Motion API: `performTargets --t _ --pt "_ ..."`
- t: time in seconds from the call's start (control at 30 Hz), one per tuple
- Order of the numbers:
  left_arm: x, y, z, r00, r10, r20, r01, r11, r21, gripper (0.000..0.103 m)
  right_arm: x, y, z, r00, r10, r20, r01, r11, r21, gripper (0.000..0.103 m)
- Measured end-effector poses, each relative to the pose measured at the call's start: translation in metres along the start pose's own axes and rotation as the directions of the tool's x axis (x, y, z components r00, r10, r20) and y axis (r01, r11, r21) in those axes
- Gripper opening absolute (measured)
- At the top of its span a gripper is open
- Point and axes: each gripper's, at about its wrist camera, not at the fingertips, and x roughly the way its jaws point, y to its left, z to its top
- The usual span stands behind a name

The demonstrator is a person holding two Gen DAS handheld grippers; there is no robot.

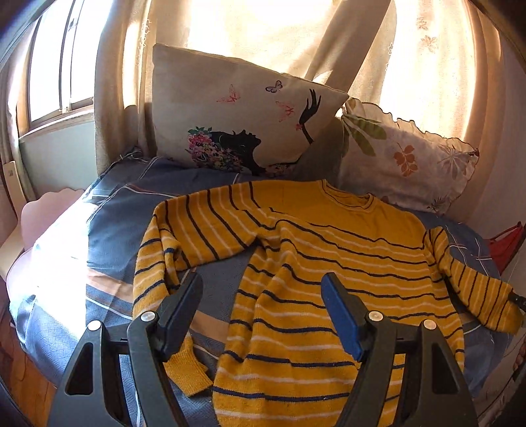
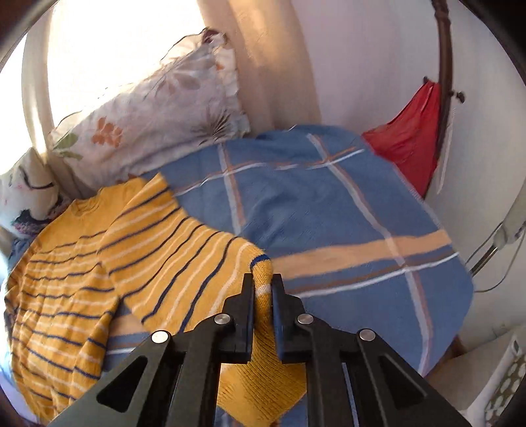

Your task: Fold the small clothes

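Sweater point(image 1: 315, 262) lies spread across the bed point(image 2: 328, 203), collar toward the pillows point(image 1: 243, 111). My right gripper point(image 2: 263, 289) pinches its cuff above bare blanket near the bed's edge; my left gripper point(image 1: 261, 295) hovers over the body, jaws apart.

This is a bedroom in a home. Ahead of the left claw point(image 1: 261, 292) lies a bed spread with a blue plaid blanket point(image 1: 131, 210), and beyond it two pillows lean against sunlit curtains point(image 1: 250, 29) — a butterfly-print cushion point(image 1: 236, 108) and a leaf-print pillow point(image 1: 407, 154). A window point(image 1: 62, 62) shows far to the left of that claw. Past the right claw point(image 2: 263, 287), off to its right, a red cloth point(image 2: 411, 131) hangs from a dark wooden pole point(image 2: 443, 56) by a white wall — ordinary household things.
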Motion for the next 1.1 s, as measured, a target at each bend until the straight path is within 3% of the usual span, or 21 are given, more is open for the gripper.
performTargets --t 0.07,0.13,0.23,0.27,0.33,0.37,0.4,0.47,0.53,0.6,0.67,0.73,0.87,0.93,1.03,1.1 --pt "0.002 0.005 -0.002 1.0 0.005 -0.007 -0.005 1.0 -0.018 0.074 0.004 -0.018 0.025 0.992 -0.125 0.036 0.125 0.992 -0.001 0.011" --pt "0.005 0.011 -0.005 1.0 0.006 -0.023 -0.007 0.999 -0.034 0.074 0.016 -0.039 0.045 0.965 -0.257 0.046 0.257 0.966 -0.002 0.011" --pt "0.013 0.019 -0.013 0.998 0.008 -0.058 -0.011 0.998 -0.058 0.074 0.044 -0.058 0.059 0.918 -0.392 -0.05 0.393 0.92 -0.002 0.014" --pt "0.016 0.023 -0.015 0.997 0.01 -0.076 -0.014 0.998 -0.063 0.074 0.042 -0.057 0.056 0.923 -0.377 -0.07 0.38 0.925 0.023 0.015" --pt "0.023 0.03 -0.022 0.993 0.016 -0.115 -0.025 0.997 -0.079 0.074 0.025 -0.04 0.049 0.981 -0.187 -0.056 0.191 0.978 0.079 0.034" --pt "0.026 0.034 -0.026 0.991 0.009 -0.134 -0.022 0.996 -0.091 0.074 0.016 -0.026 0.04 0.996 -0.072 -0.047 0.076 0.992 0.096 0.053" --pt "0.028 0.038 -0.029 0.988 -0.002 -0.151 -0.014 0.994 -0.105 0.074 0.003 -0.008 0.03 0.998 0.055 -0.035 -0.051 0.994 0.097 0.061" --pt "0.032 0.044 -0.036 0.983 -0.03 -0.179 0.006 0.991 -0.133 0.074 -0.016 0.032 0.009 0.962 0.27 -0.048 -0.268 0.962 0.052 0.062" --pt "0.036 0.048 -0.043 0.977 -0.071 -0.201 0.038 0.986 -0.159 0.074 -0.024 0.075 -0.013 0.896 0.426 -0.125 -0.429 0.903 0.005 0.062" --pt "0.038 0.05 -0.049 0.968 -0.118 -0.221 0.076 0.979 -0.188 0.074 -0.024 0.11 -0.033 0.829 0.52 -0.206 -0.532 0.847 -0.003 0.062" --pt "0.041 0.051 -0.056 0.958 -0.157 -0.238 0.107 0.971 -0.213 0.074 -0.017 0.135 -0.051 0.792 0.549 -0.266 -0.571 0.821 -0.007 0.062" --pt "0.041 0.05 -0.063 0.947 -0.199 -0.251 0.14 0.962 -0.235 0.074 -0.014 0.153 -0.07 0.778 0.545 -0.314 -0.575 0.818 -0.004 0.062" --pt "0.035 0.047 -0.08 0.926 -0.269 -0.265 0.204 0.947 -0.248 0.074 0.0 0.153 -0.087 0.692 0.632 -0.349 -0.64 0.761 0.111 0.062" --pt "0.033 0.044 -0.09 0.92 -0.283 -0.271 0.218 0.944 -0.247 0.074 -0.002 0.151 -0.097 0.677 0.647 -0.352 -0.652 0.748 0.121 0.062" --pt "0.023 0.04 -0.099 0.928 -0.282 -0.245 0.23 0.948 -0.219 0.074 -0.014 0.148 -0.104 0.656 0.674 -0.34 -0.675 0.725 0.134 0.064" --pt "0.015 0.038 -0.101 0.927 -0.293 -0.232 0.248 0.947 -0.206 0.074 -0.024 0.147 -0.109 0.626 0.702 -0.34 -0.703 0.697 0.145 0.065"
